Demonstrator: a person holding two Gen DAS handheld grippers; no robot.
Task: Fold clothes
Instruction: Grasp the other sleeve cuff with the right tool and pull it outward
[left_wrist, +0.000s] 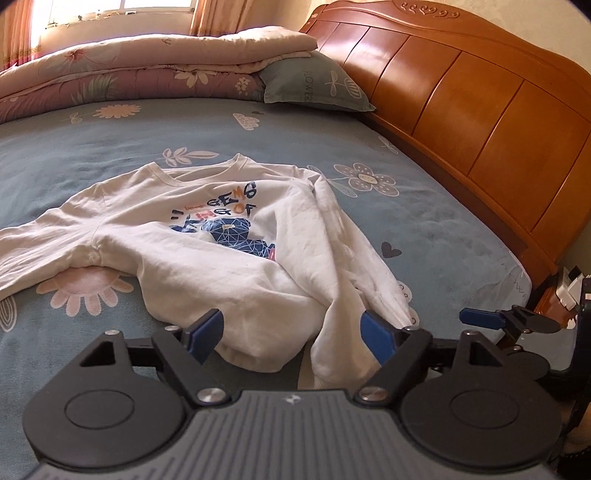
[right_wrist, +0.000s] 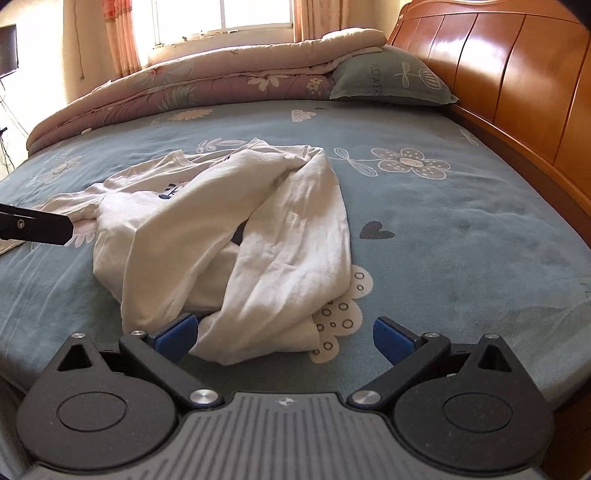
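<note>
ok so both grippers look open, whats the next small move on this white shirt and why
Probably reach the left gripper to the far sleeve and fold it in. That sleeve lies spread on the bedsheet, while the other is already folded across the white shirt. Both grippers are open and empty.

This is a bedroom in a home. Ahead of the left claw (left_wrist: 293, 334) spreads a wide bed (left_wrist: 461, 229) under a blue-grey sheet printed with flowers, clouds and hearts. To the claw's right runs a tall, glossy orange-brown wooden headboard (left_wrist: 480, 110) with carved scrolls along its top. Far ahead, a folded floral quilt (left_wrist: 129, 77) lies across the bed, with a grey-green pillow (left_wrist: 317, 86) just beside it against the headboard. Beyond the quilt, a sunlit window (right_wrist: 221, 14) stands between patterned curtains (right_wrist: 120, 37).
</note>
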